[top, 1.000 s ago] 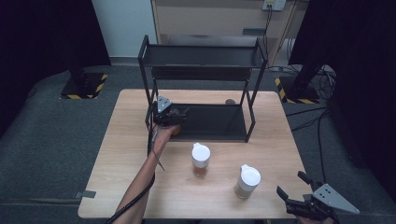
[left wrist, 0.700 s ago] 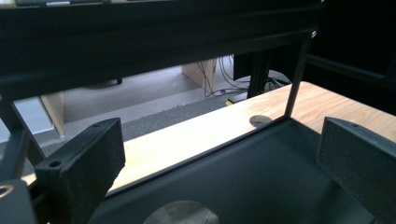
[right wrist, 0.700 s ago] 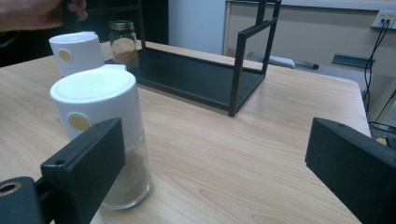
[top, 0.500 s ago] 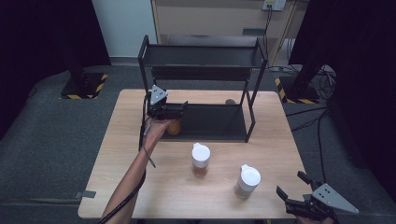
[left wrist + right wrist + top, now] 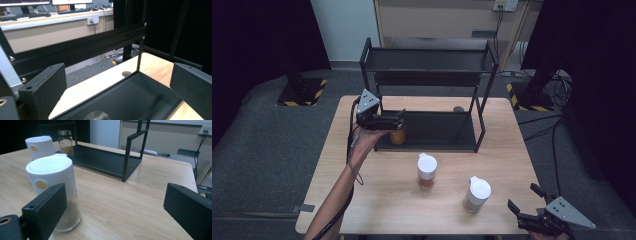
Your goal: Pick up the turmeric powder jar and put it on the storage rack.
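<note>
A person is setting a small amber spice jar [image 5: 397, 134] on the bottom tray of a black two-tier rack [image 5: 432, 131], at the tray's front left corner. The left gripper [image 5: 399, 120] is hovering just above the jar, jaws spread and holding nothing; its own view is showing the jar's metal lid [image 5: 97, 116] low between the open jaws. Judging from this, the jar is standing upright inside the tray edge, so the clean finish is to lift the gripper straight up and back, keeping clear of the rack's upper shelf [image 5: 427, 61]. In front of the rack, two white-capped shakers [image 5: 427, 171] [image 5: 477, 194] are waiting on the table [image 5: 377, 200]. The right gripper [image 5: 528, 206] is idling open beyond the nearer shaker [image 5: 52, 195], well apart from the rack.
</note>
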`<state>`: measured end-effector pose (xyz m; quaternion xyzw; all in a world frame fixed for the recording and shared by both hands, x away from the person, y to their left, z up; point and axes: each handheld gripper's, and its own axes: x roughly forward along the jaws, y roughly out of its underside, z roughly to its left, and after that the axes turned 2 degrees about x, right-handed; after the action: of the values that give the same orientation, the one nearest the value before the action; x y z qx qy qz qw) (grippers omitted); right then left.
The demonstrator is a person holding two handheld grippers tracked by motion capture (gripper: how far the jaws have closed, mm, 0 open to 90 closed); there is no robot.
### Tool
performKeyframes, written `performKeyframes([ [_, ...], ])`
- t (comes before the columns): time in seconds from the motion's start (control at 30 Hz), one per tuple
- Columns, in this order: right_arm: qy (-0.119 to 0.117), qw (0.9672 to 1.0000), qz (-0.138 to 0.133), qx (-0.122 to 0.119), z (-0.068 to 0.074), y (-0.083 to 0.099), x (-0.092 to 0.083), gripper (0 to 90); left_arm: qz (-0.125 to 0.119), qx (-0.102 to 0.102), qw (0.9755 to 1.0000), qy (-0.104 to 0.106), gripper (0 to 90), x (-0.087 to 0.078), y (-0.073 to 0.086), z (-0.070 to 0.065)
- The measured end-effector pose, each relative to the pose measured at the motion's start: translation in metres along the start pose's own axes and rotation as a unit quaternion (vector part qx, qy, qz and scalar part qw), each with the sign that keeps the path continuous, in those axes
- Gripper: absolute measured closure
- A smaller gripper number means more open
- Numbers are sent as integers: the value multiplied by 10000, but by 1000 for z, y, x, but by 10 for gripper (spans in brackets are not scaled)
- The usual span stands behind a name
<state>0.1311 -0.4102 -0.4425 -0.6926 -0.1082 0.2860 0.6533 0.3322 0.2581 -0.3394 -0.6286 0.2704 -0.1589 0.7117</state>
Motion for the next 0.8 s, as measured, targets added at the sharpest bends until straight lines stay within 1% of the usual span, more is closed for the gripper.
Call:
performKeyframes([
  [0.03, 0, 10000, 1, -1, 0, 0, 0, 51, -53, -36, 10000, 37, 0, -5, 0, 1],
  [0.17, 12, 10000, 9, -3, 0, 0, 0, 51, -103, -110, 9996, 219, 0, -18, -3, 6],
  [0.27, 20, 10000, 12, -11, 1, 0, 1, 51, -170, -98, 9994, 301, 0, -26, -4, 6],
  [0.33, 22, 10000, 17, -15, 1, 0, 1, 51, -164, -1, 9992, 354, 0, -32, -6, 6],
  [0.43, 26, 10000, 15, -17, 1, 0, 0, 51, -139, 63, 9989, 444, 0, -40, -8, 4],
  [0.47, 27, 10000, 14, -12, 1, 0, 0, 51, -139, 76, 9988, 459, 0, -42, -7, 3],
  [0.57, 26, 10000, 8, -16, 1, 0, 0, 51, -82, 222, 9984, 518, 0, -53, -5, 0],
  [0.67, 20, 10000, 12, -21, 1, 0, 0, 51, -64, 240, 9981, 566, 0, -63, 0, -1],
  [0.8, 19, 10000, 15, -35, 1, -1, 0, 51, -117, 227, 9980, 577, 1, -78, 9, -4],
])
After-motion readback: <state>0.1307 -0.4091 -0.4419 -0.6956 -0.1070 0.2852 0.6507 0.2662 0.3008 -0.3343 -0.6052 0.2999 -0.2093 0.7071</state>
